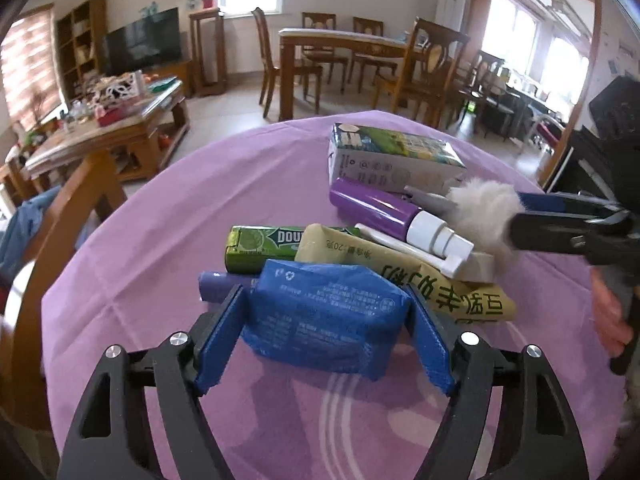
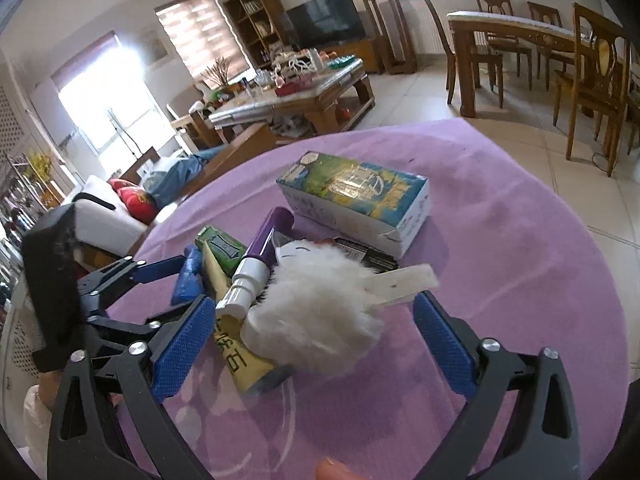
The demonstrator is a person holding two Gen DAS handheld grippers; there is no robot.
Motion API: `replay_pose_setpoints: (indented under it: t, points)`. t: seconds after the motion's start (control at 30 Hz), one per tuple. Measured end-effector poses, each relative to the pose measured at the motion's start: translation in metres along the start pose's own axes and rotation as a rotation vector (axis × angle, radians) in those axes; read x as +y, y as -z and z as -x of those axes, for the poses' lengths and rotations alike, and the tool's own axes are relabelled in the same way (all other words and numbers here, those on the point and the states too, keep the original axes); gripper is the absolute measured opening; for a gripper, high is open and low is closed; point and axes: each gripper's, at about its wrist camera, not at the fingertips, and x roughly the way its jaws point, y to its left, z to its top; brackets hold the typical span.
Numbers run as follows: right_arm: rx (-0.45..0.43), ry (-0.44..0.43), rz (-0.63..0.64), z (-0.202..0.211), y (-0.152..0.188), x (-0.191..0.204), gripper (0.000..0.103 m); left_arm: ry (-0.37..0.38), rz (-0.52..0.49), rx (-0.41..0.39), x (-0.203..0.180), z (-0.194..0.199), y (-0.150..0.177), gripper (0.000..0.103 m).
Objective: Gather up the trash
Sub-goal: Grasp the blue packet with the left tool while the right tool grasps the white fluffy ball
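Observation:
A pile of trash lies on the purple tablecloth (image 1: 168, 216). My left gripper (image 1: 326, 308) is shut on a blue plastic packet (image 1: 324, 316), its pads pressing both ends. Beyond it lie a green gum box (image 1: 260, 246), a tan pouch (image 1: 400, 272), a purple spray bottle (image 1: 384, 212), a milk carton (image 1: 392, 160) and a white fluffy puff (image 1: 484, 212). In the right wrist view my right gripper (image 2: 316, 320) is open around the white puff (image 2: 316, 308), with the spray bottle (image 2: 256, 260), tan pouch (image 2: 240, 356) and carton (image 2: 356, 196) just beyond.
A wooden chair back (image 1: 68, 216) stands at the table's left edge. A cluttered coffee table (image 1: 108, 124), a TV and a dining table with chairs (image 1: 352, 52) stand farther off. A flat white stick (image 2: 404, 280) pokes from the puff.

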Motion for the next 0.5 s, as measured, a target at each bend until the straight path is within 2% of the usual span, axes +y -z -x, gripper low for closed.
replay_pose_setpoints:
  t: [0.03,0.1,0.13,0.17,0.2,0.23,0.27,0.5]
  points:
    - [0.012,0.003,0.001,-0.005,0.0,0.002,0.087,0.004,0.005,-0.002,0.001,-0.002,0.0,0.073]
    - [0.037,-0.002,0.0,-0.014,0.001,0.002,0.073,0.005,0.005,-0.008,0.001,-0.001,0.001,0.07]
    - [0.041,-0.009,-0.001,-0.015,0.003,0.001,0.072,0.004,0.002,-0.012,0.0,0.0,0.001,0.065]
    - [0.042,-0.03,-0.009,-0.016,0.004,0.001,0.066,0.005,-0.003,-0.018,-0.001,0.0,0.001,0.058]
    - [0.039,-0.042,-0.01,-0.015,0.005,0.002,0.058,0.0,-0.011,-0.033,-0.002,0.002,0.001,0.055]
    - [0.032,-0.04,-0.002,-0.013,0.005,0.004,0.055,-0.004,-0.019,-0.043,-0.003,0.003,0.001,0.052]
    - [0.019,-0.02,0.014,-0.009,0.005,0.006,0.046,-0.005,-0.023,-0.046,-0.002,0.003,0.0,0.049]
    - [-0.052,-0.052,0.008,0.015,0.012,0.006,0.043,0.005,0.005,-0.065,-0.001,0.021,0.007,0.037]
